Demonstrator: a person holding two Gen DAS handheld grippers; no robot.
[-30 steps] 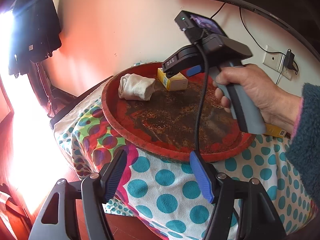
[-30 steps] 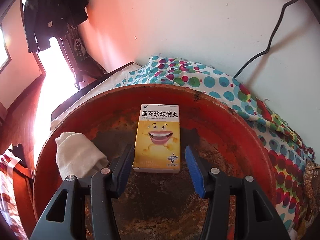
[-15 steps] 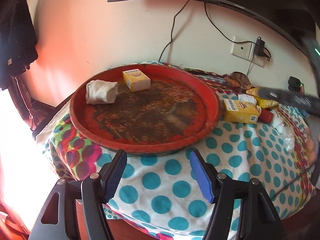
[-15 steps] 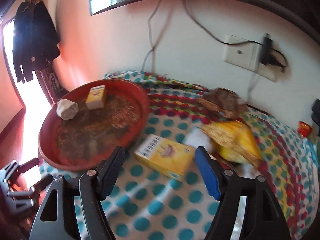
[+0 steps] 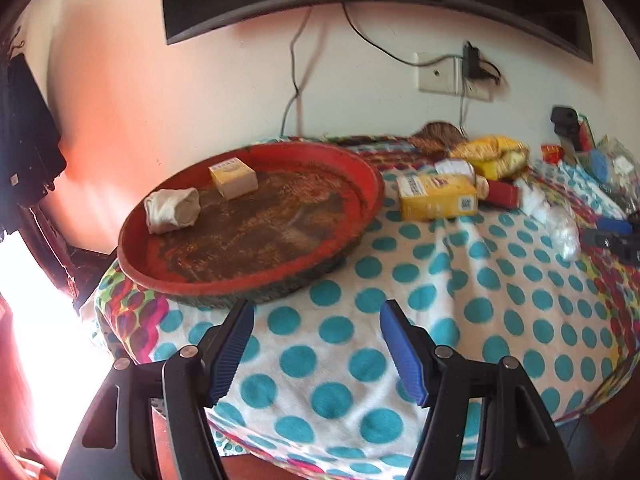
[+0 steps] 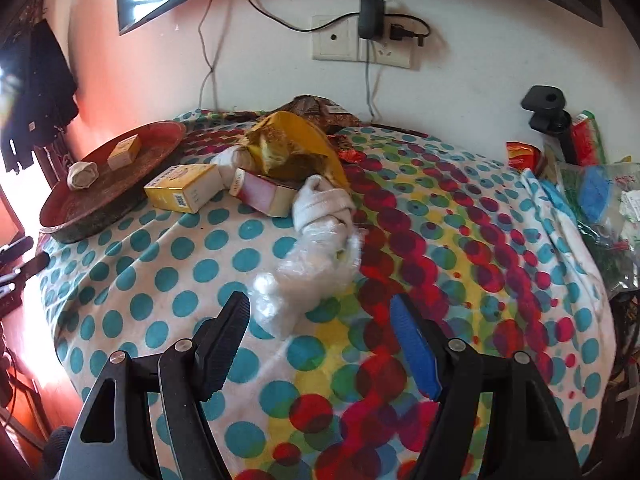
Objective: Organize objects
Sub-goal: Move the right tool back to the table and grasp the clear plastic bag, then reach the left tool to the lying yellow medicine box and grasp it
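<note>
Colours and patterns, both wrist views

Left gripper [image 5: 316,314]: black frame, blue finger pads. Beneath and ahead of it, tablecloth [image 5: 460,288] white with teal dots; at its left edge the dots turn red, magenta and green. Ahead-left, tray [image 5: 372,184] with red rim and mottled brown floor, carrying an off-white cloth bundle [image 5: 172,210] and a small yellow box [image 5: 233,177]. Ahead-right, larger yellow box [image 5: 438,197] with a white barcode panel. Right gripper [image 6: 320,310]: black frame, blue pad on its right finger. Just ahead, clear whitish plastic wrap [image 6: 312,272], white sock [image 6: 320,200], pink-red carton [image 6: 260,194], crumpled yellow bag [image 6: 296,140]. Cloth to its right shows overlapping red, yellow and green dots.
</note>
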